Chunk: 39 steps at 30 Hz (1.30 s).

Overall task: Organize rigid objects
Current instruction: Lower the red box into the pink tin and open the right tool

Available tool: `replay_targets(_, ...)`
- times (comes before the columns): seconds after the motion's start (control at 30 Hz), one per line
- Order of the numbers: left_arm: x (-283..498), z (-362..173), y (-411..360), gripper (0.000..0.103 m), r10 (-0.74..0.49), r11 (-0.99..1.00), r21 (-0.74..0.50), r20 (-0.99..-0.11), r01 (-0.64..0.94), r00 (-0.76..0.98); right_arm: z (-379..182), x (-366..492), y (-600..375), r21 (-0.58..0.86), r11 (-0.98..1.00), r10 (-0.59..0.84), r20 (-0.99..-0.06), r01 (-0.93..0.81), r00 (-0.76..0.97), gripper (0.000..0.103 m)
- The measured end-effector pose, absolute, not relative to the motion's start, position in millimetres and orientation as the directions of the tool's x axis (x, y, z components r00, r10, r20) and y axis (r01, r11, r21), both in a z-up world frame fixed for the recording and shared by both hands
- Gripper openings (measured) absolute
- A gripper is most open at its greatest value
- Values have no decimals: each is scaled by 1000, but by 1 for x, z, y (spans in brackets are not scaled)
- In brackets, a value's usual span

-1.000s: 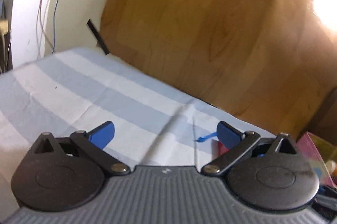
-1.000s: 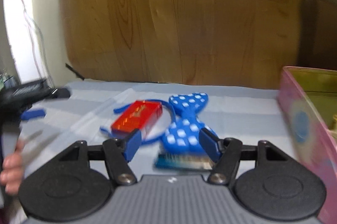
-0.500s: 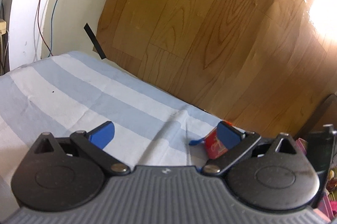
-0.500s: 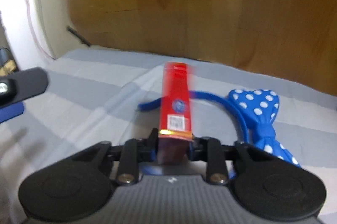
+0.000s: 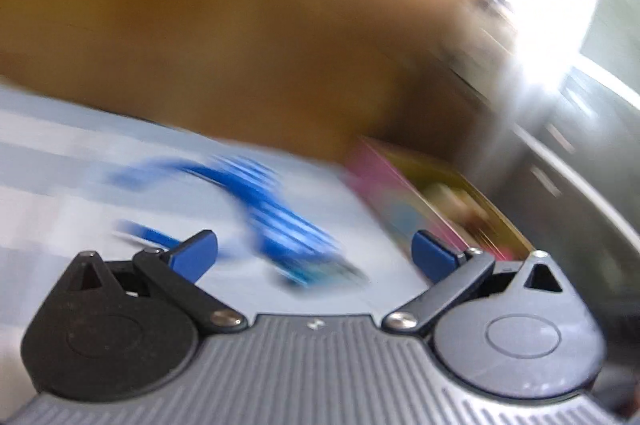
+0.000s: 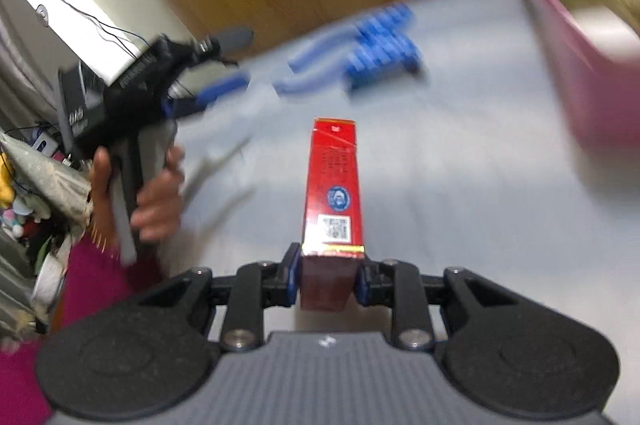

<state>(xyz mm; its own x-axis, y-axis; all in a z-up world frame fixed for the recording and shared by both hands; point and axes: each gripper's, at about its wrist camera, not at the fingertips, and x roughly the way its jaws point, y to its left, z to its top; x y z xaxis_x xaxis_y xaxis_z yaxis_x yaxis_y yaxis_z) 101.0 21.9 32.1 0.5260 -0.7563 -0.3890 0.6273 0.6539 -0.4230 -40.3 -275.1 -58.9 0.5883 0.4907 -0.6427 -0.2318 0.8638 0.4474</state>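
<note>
right tongs [image 6: 326, 283]: clamped on red box [image 6: 334, 185], long axis pointing ahead | pink bin [image 6: 580, 65]: ahead-right, nearer this hand | left tongs [image 5: 314, 253]: released, empty, over blue headband [image 5: 280, 221]

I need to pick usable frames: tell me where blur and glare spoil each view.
Left wrist view: heavy motion smear over the blue headband and pink box, blown-out glare top right; only the left gripper is sharp. Right wrist view: surroundings smeared, but the red box in the right gripper stays crisp.
</note>
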Motion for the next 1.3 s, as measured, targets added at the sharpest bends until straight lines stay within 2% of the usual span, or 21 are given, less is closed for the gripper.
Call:
replay_targets(0.03,93,29,5,103,-784,617,-418,-405,667,472,-62,-56,-286,415,887,446,-652,-204,613,27)
replay_targets(0.07,85,27,-11,103,-803,584,-414,-419,698,424,-61,-70,-295,374,910,394,-639,-181,660,32)
replay_targets(0.1,74,26,-27,103,-821,547,-408,-433,731,373,-58,-85,-302,319,937,321,-624,-143,712,51)
replay_targets(0.13,64,25,-39,103,-830,523,-401,-442,752,341,-55,-99,-306,252,963,235,-599,-98,766,60)
replay_targets(0.2,48,24,-57,103,-836,497,-396,-457,772,303,-53,-125,-306,96,994,103,-528,-61,843,72)
replay_targets(0.23,44,23,-63,103,-839,490,-409,-460,770,290,-54,-134,-303,51,996,91,-502,-75,860,75)
replay_targets(0.37,38,15,-84,102,-809,519,-411,-519,749,275,-66,-141,-296,42,989,144,-490,-142,860,76)
replay_targets(0.47,34,-1,-96,93,-761,548,-416,-608,726,226,-74,-133,-283,-13,990,118,-482,-141,868,76)
replay_targets(0.5,29,-5,-100,93,-753,549,-415,-622,726,214,-78,-129,-283,-18,990,114,-481,-140,869,74)
replay_targets(0.53,19,-4,-101,92,-749,558,-380,-614,738,250,-82,-128,-283,-17,989,120,-482,-147,868,64)
replay_targets(0.57,13,-5,-105,89,-744,553,-358,-619,752,252,-84,-127,-283,-35,988,119,-463,-153,878,61)
replay_targets(0.6,8,-5,-111,76,-752,532,-362,-617,766,231,-91,-119,-281,-50,985,123,-457,-164,881,59)
replay_targets(0.67,5,0,-119,76,-739,544,-351,-631,762,237,-87,-123,-281,-39,987,126,-423,-156,897,59)
replay_targets(0.83,9,57,-139,75,-801,503,-311,-518,807,300,-48,-132,-292,-110,989,76,-227,-103,971,59)
replay_targets(0.97,23,94,-187,76,-822,490,-246,-448,836,350,-20,-106,-319,-123,992,-2,-144,-16,990,59)
replay_targets(1.1,47,90,-242,77,-816,499,-215,-444,840,371,-10,-66,-356,-71,995,-85,-177,73,980,59)
replay_targets(1.2,66,71,-272,82,-771,556,-215,-494,803,401,-12,-35,-374,-80,984,-175,-208,162,962,59)
replay_targets(1.3,75,56,-278,81,-683,652,-158,-547,741,484,-19,-14,-384,-87,964,-265,-250,251,931,60)
